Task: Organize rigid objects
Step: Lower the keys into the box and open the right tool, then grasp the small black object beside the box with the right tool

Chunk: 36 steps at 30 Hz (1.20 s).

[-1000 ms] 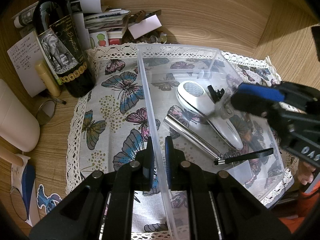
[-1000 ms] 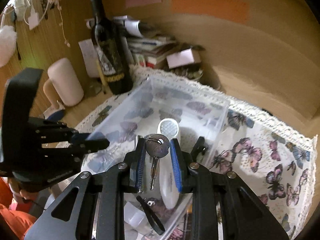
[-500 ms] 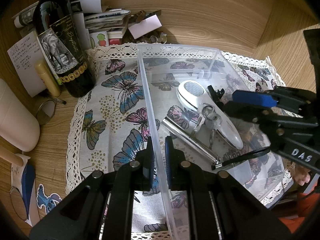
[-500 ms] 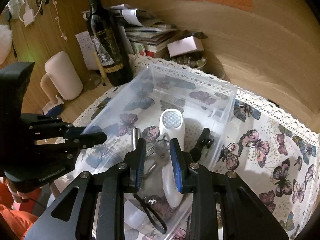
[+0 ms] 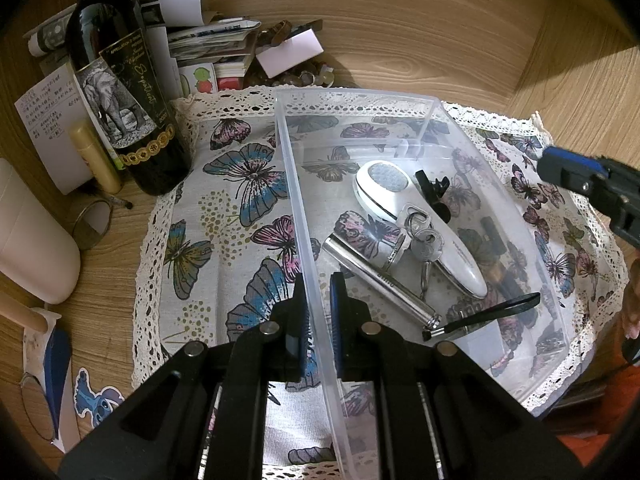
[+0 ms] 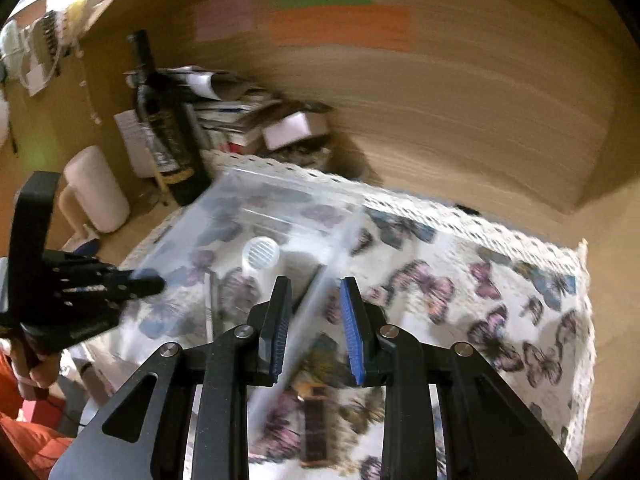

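Note:
A clear plastic bin (image 5: pixel 360 98) stands on a butterfly cloth (image 5: pixel 224 200). My left gripper (image 5: pixel 318 304) is shut on the bin's near-left wall. Inside lie a white handheld device (image 5: pixel 396 200), a bunch of keys (image 5: pixel 424 236) resting on it, a silver metal tube (image 5: pixel 380 280) and a black clip (image 5: pixel 430 186). My right gripper (image 6: pixel 316 312) is open and empty above the bin's right edge; it also shows in the left wrist view (image 5: pixel 588 184) at the right. The right wrist view is blurred; the bin (image 6: pixel 256 208) and the white device (image 6: pixel 262 254) show in it.
A dark wine bottle (image 5: pixel 124 80) stands left of the cloth, with a paper stack (image 5: pixel 208 44), a note card (image 5: pixel 52 120), a cream stick (image 5: pixel 94 156) and a white cylinder (image 5: pixel 32 236) nearby. A wooden wall rises behind. Dark objects (image 5: pixel 492 236) lie on the cloth right of the bin.
My right gripper opened and let the keys go; they now lie on the white device in the bin. The right gripper then pulled back to the right. The left gripper held still.

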{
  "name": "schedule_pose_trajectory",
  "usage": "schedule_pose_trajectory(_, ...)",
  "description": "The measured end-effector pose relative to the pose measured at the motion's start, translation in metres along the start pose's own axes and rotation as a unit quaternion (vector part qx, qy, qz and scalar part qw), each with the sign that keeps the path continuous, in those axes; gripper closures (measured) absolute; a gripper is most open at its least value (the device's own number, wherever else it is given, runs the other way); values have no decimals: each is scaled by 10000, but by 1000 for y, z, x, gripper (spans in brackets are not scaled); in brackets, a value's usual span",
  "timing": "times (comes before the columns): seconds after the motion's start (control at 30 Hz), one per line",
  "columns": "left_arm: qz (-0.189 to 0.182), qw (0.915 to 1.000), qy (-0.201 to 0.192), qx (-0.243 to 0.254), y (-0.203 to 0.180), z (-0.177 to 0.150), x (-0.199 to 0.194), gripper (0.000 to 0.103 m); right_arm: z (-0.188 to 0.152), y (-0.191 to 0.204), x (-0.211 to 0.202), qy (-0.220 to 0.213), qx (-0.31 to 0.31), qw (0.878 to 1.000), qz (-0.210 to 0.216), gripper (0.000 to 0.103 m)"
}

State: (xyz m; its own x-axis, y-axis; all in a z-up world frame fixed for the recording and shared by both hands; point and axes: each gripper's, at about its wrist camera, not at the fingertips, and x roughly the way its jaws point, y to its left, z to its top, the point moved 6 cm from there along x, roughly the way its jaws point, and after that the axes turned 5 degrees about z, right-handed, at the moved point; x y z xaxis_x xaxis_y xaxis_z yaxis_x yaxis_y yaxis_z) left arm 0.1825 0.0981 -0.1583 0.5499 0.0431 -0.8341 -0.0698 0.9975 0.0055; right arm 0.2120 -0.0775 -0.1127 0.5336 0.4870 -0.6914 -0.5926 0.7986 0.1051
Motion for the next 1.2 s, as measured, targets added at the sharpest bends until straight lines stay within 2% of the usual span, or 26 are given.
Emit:
schedule_pose_trajectory(0.2, -2, 10000, 2, 0, 0, -1, 0, 93, -30, -23, 16, 427, 208, 9987, -205, 80)
schedule_pose_trajectory(0.43, -1, 10000, -1, 4, 0, -1, 0, 93, -60, -35, 47, 1002, 349, 9943, -126, 80)
schedule_pose_trajectory(0.63, -8, 10000, 2, -3, 1, -1, 0, 93, -76, -39, 70, 1292, 408, 9908, -53, 80)
schedule_pose_trajectory(0.73, 8, 10000, -4, 12, 1, -1, 0, 93, -76, -39, 69, 1232, 398, 9916, -23, 80)
schedule_pose_trajectory(0.8, 4, 10000, -4, 8, 2, -1, 0, 93, -76, -41, 69, 1212, 412, 9918, -52, 89)
schedule_pose_trajectory(1.0, -19, 10000, -8, -15, 2, -3, 0, 93, -75, -41, 63, 1065, 485, 9931, -41, 89)
schedule_pose_trajectory(1.2, -24, 10000, -3, -18, 2, -3, 0, 93, -61, -40, 40, 705, 466, 9963, -144, 89)
